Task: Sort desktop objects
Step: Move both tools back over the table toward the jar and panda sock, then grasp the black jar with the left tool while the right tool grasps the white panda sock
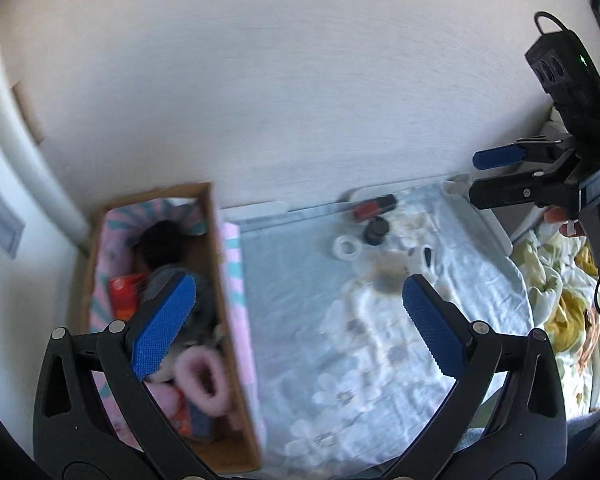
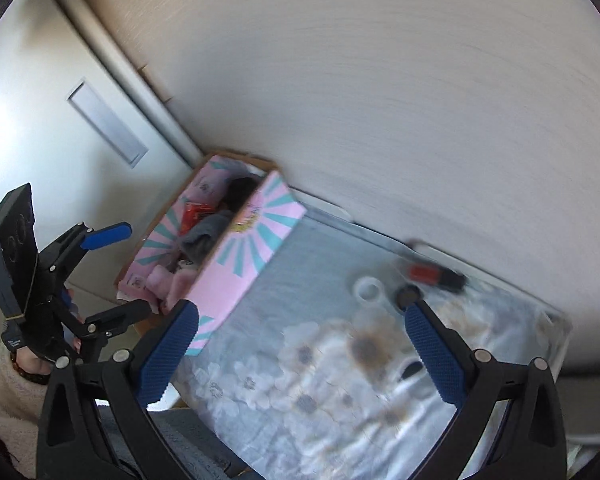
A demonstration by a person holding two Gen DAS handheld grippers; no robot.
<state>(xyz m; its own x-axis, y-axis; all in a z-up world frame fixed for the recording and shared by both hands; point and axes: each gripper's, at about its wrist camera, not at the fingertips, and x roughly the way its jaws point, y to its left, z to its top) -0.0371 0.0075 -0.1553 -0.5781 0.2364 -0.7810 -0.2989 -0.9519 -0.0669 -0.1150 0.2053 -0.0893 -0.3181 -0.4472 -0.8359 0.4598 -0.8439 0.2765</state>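
Observation:
A pink cardboard box (image 1: 230,280) stands at the table's left end, holding pink fluffy slippers (image 1: 204,380), a grey item and a red packet (image 1: 124,292). It also shows in the right wrist view (image 2: 252,256). A red and black tool (image 1: 374,206), a black cap (image 1: 376,232) and a white tape ring (image 1: 348,248) lie at the far side of the floral cloth (image 1: 340,340); the right wrist view shows the tool (image 2: 432,274), cap (image 2: 408,294) and ring (image 2: 368,290). My left gripper (image 1: 300,320) is open and empty above the box edge. My right gripper (image 2: 302,356) is open and empty over the cloth.
A wall rises right behind the table. A white cabinet (image 2: 60,120) stands left of the box. Crumpled patterned fabric (image 1: 572,300) lies to the right of the table. The right gripper (image 1: 478,176) shows at the right edge of the left view, the left gripper (image 2: 140,272) at the left of the right view.

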